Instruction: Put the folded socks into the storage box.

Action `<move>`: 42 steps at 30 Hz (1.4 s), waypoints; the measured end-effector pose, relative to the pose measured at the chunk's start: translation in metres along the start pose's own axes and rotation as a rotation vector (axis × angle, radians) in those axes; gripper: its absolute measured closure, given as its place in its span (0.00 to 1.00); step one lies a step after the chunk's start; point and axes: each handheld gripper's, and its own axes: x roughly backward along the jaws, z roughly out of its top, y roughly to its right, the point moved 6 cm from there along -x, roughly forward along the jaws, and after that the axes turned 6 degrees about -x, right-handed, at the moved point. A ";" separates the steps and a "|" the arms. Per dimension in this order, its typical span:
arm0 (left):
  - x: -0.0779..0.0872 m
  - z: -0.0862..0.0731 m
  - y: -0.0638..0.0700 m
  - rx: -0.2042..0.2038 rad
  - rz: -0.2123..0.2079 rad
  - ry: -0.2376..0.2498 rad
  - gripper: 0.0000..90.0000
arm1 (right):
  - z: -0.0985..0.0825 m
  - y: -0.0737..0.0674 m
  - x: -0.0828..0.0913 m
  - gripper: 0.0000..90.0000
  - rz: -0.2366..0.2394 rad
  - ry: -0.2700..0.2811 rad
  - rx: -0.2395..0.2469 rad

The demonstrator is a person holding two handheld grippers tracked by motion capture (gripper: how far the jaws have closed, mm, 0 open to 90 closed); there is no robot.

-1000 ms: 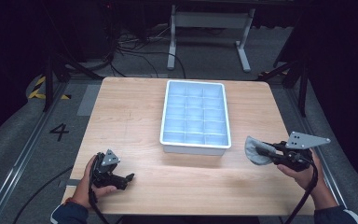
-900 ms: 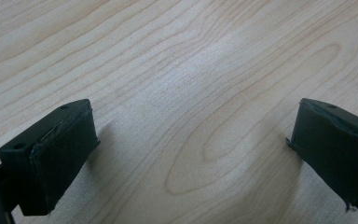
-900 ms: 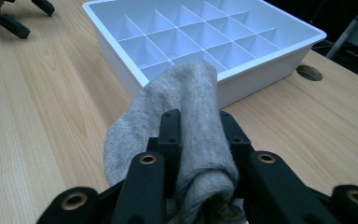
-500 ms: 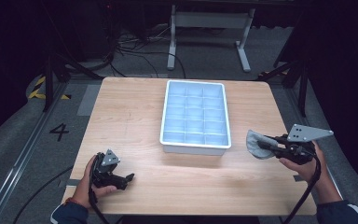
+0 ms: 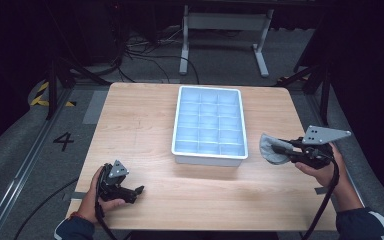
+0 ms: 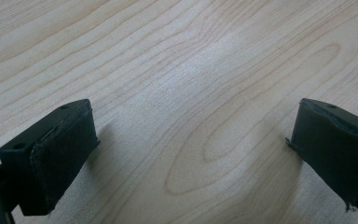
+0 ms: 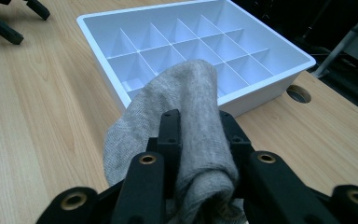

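Note:
A grey folded sock (image 7: 191,107) is clamped between the jaws of my right gripper (image 7: 199,126), held just above the table's right edge. In the high view that sock (image 5: 272,148) hangs beside the near right corner of the white divided tray (image 5: 179,125), a little apart from it, with the right gripper (image 5: 284,148) shut on it. The tray's compartments (image 7: 279,74) look empty. My left gripper (image 5: 139,190) rests low over the near left part of the table, jaws spread wide. Between its fingers (image 6: 51,149) lies only bare wood.
The wooden table (image 5: 140,115) has a round cable hole (image 7: 300,93) near the tray's far side. Dark floor, cables and a metal stand (image 5: 225,22) lie beyond the table. A floor mark "4" (image 5: 63,141) sits to the left.
My right gripper with the sock has drifted slightly right and toward the table's right edge. The left gripper has stayed put.

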 end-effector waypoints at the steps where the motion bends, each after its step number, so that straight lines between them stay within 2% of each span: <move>1: 0.000 0.000 0.000 -0.001 0.001 0.002 0.01 | 0.001 0.000 -0.001 0.83 0.002 0.000 0.005; 22: 0.000 0.000 0.000 -0.001 0.001 0.001 0.01 | 0.025 -0.006 -0.023 0.83 0.015 -0.041 0.042; 29: 0.000 0.000 0.000 -0.001 0.002 0.002 0.01 | 0.037 -0.009 -0.039 0.83 0.018 -0.064 0.062; 42: 0.000 0.000 0.000 -0.001 0.001 0.001 0.01 | 0.048 -0.008 -0.067 0.83 0.023 -0.111 0.080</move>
